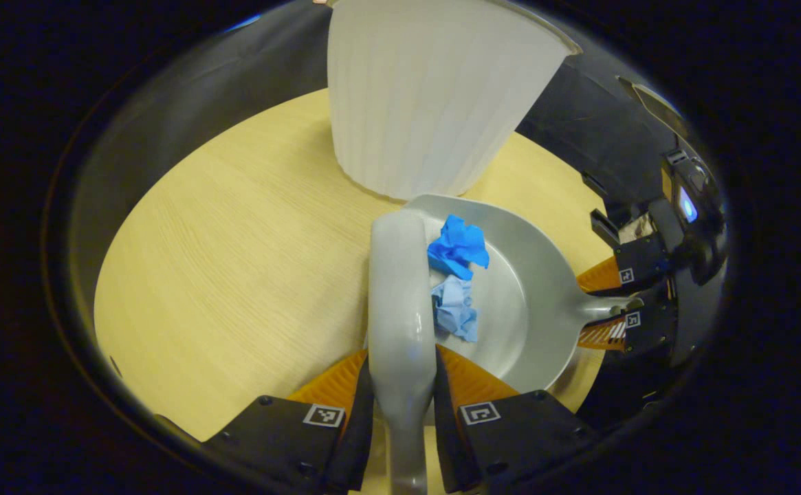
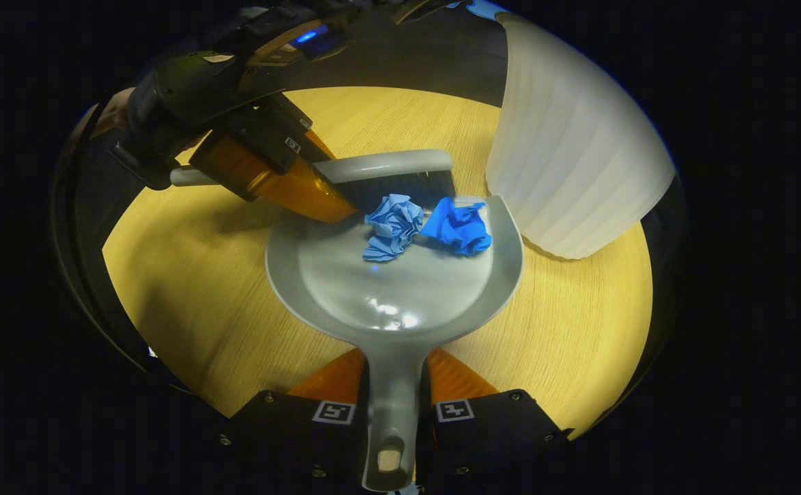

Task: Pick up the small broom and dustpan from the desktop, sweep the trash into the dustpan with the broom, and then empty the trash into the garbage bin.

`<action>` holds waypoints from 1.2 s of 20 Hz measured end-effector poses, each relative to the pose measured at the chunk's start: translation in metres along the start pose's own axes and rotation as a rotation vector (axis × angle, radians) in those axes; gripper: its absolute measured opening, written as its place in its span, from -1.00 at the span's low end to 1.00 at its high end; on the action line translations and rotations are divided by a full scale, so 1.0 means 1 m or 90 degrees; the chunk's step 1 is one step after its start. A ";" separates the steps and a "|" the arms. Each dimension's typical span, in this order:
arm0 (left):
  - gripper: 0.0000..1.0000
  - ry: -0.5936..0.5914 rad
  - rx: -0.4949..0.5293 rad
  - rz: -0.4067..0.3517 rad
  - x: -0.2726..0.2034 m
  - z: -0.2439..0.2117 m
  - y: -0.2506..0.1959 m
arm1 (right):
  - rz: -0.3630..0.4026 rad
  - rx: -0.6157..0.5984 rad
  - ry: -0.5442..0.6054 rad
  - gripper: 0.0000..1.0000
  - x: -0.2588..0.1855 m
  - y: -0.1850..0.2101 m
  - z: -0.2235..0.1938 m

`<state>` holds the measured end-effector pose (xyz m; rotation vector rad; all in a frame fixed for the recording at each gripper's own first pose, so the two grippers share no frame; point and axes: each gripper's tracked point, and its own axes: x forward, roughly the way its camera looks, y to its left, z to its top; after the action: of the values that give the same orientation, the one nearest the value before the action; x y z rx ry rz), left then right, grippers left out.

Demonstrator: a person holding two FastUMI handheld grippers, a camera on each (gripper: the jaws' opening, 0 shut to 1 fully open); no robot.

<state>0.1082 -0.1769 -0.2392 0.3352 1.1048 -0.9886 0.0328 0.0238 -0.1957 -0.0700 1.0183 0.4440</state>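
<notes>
My left gripper (image 1: 403,385) is shut on the grey small broom (image 1: 400,302), whose head rests at the dustpan's open edge. In the right gripper view the broom (image 2: 386,168) shows dark bristles touching the paper. My right gripper (image 2: 393,385) is shut on the handle of the grey dustpan (image 2: 393,289), which lies flat on the wooden desktop (image 2: 187,275). Two crumpled paper balls sit inside the dustpan (image 1: 531,302) near its mouth: a dark blue one (image 1: 458,246) (image 2: 458,227) and a light blue one (image 1: 455,307) (image 2: 392,225). The left gripper (image 2: 324,196) appears at upper left in the right gripper view, the right gripper (image 1: 606,306) at right in the left gripper view.
A white ribbed garbage bin (image 1: 428,96) (image 2: 572,151) stands on the desktop just beyond the dustpan's mouth. Bare wooden desktop (image 1: 235,275) stretches to the left of the broom. The desk's curved far edge meets the dark booth wall.
</notes>
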 end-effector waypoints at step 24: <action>-0.07 -0.090 -0.237 0.145 -0.090 -0.106 0.022 | -0.030 0.006 -0.037 -0.43 -0.040 0.016 0.012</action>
<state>0.0546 -0.0493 -0.2145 0.0827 1.0698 -0.5813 0.0181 0.0281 -0.1535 -0.0721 0.9595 0.3971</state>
